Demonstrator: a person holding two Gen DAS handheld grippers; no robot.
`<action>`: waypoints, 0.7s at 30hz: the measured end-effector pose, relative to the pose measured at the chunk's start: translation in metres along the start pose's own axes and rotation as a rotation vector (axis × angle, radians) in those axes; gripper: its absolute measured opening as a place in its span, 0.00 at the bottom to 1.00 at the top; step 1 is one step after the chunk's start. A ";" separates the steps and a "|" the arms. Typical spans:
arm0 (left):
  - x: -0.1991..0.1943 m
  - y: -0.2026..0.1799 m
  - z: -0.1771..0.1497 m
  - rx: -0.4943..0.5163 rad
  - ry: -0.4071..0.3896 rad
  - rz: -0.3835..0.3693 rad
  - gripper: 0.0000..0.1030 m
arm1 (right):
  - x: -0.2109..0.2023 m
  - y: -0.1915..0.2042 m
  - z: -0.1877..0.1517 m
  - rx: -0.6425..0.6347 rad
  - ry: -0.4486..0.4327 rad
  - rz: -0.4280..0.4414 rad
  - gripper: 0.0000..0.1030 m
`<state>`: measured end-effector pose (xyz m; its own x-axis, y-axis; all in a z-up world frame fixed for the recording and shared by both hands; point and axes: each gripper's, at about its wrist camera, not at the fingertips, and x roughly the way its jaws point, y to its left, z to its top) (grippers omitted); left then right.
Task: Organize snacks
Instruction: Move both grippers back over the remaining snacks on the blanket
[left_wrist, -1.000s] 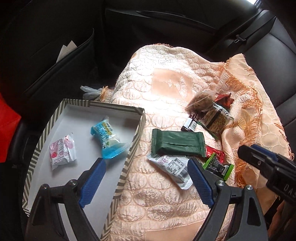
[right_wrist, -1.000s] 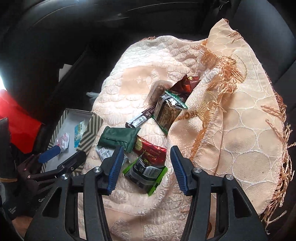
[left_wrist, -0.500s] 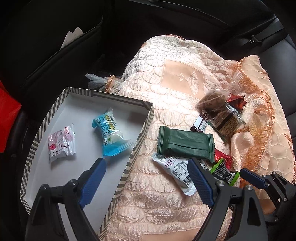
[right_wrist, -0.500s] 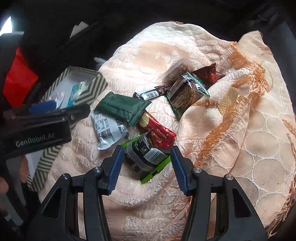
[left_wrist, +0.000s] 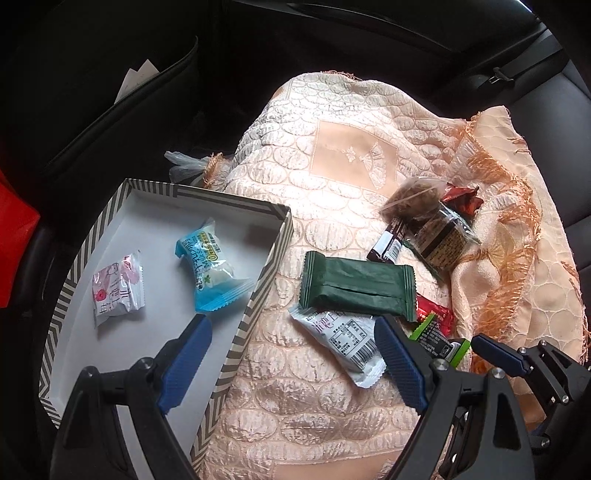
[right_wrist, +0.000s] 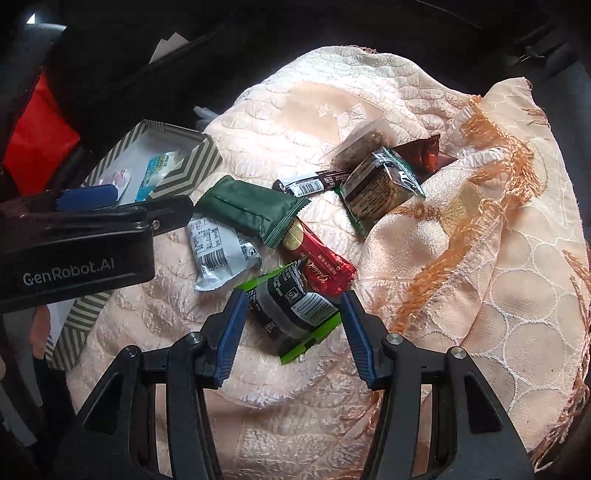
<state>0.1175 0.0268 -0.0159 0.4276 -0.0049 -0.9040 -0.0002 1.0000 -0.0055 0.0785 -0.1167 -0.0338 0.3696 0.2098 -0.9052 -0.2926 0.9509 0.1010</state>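
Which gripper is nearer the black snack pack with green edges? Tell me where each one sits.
Right. The right gripper straddles the black snack pack with green edges, open fingers on either side. The left gripper hovers open farther left, over the striped box's edge.

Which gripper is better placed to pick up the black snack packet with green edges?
Right. The right gripper already straddles the black snack packet with green edges, jaws open. The left gripper hangs over the striped box rim.
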 end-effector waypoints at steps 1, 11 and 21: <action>0.000 -0.001 0.000 0.000 0.000 0.000 0.88 | 0.000 0.001 -0.001 -0.001 -0.002 0.004 0.51; 0.007 -0.013 -0.002 -0.016 0.052 -0.020 0.88 | -0.007 -0.013 -0.005 0.057 -0.005 0.015 0.51; 0.043 -0.031 0.000 -0.096 0.183 -0.041 0.88 | -0.007 -0.029 -0.007 0.123 -0.013 0.058 0.51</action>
<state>0.1354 -0.0040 -0.0548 0.2572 -0.0547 -0.9648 -0.0758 0.9942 -0.0765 0.0781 -0.1476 -0.0336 0.3665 0.2671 -0.8912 -0.2036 0.9577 0.2033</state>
